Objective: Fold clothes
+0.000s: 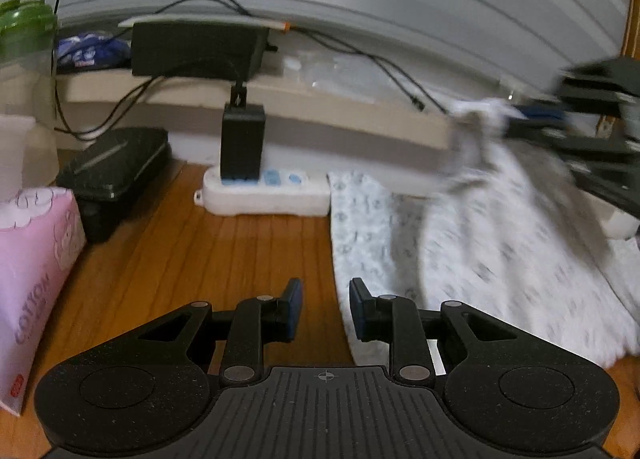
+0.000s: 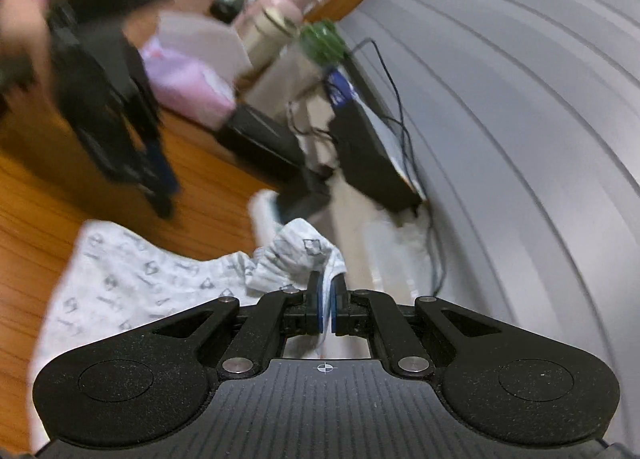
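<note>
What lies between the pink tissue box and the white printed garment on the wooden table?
In the left wrist view, only bare wooden table lies between the pink tissue box and the white printed garment; the left gripper's empty fingers hover there.

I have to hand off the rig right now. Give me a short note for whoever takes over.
Right claw: shut on a bunched edge of the white patterned garment, lifted off the wooden table.
Left claw: open, holding nothing, above the garment's left edge.
Garment: the rest lies on the table, beside the white power strip.
Done: one edge picked up.
Left: carry the fold over, flatten, finish folding.
</note>
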### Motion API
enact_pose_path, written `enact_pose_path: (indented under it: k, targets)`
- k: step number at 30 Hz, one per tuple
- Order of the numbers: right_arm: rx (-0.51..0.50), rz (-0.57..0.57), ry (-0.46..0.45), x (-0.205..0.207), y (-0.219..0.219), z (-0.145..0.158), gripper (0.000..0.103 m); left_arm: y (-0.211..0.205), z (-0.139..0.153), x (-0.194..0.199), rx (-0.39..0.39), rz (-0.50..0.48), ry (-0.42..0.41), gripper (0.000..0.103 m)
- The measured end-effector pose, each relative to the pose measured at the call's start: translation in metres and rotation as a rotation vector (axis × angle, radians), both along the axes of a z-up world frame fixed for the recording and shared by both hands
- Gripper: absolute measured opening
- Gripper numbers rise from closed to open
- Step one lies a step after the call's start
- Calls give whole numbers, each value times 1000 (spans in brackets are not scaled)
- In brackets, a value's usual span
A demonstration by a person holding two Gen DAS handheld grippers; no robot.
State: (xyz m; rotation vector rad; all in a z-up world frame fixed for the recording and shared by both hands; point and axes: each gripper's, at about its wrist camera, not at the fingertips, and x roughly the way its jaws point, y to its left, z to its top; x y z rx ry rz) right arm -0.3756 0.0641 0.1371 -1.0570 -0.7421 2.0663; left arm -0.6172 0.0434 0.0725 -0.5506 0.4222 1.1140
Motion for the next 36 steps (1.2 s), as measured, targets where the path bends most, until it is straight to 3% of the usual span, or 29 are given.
enact_pose_path:
  k: [2, 6, 8, 11, 17, 23, 28, 31, 36]
  targets:
    - [36, 4, -37, -11, 22, -9, 4, -1, 4, 1, 6, -5, -11, 28]
    - [-2, -57, -4, -26, 66, -39, 8, -2, 7, 9, 8, -30, -10, 28]
    - [-52, -120, 25, -26, 78, -52, 28, -2, 7, 18, 8, -56, -6, 28]
    - [-130, -155, 110, -7, 74, -50, 38, 1, 2, 36, 6, -102, 11, 34]
    - [-327, -157, 277, 48, 28, -40, 38, 11, -15, 62, -11, -126, 53, 34]
    - [-518, -261, 331, 96, -15, -72, 38, 9, -28, 69, -31, -117, 111, 32]
    - [-564, -341, 376, 123, -34, -92, 38, -3, -27, 69, -17, -121, 169, 14]
    - [-604, -371, 448, 135, -41, -93, 37, -15, -24, 64, -32, -128, 174, 11]
    - [-599, -338, 449, 134, -74, -95, 37, -52, -22, 49, -42, -130, 150, 11]
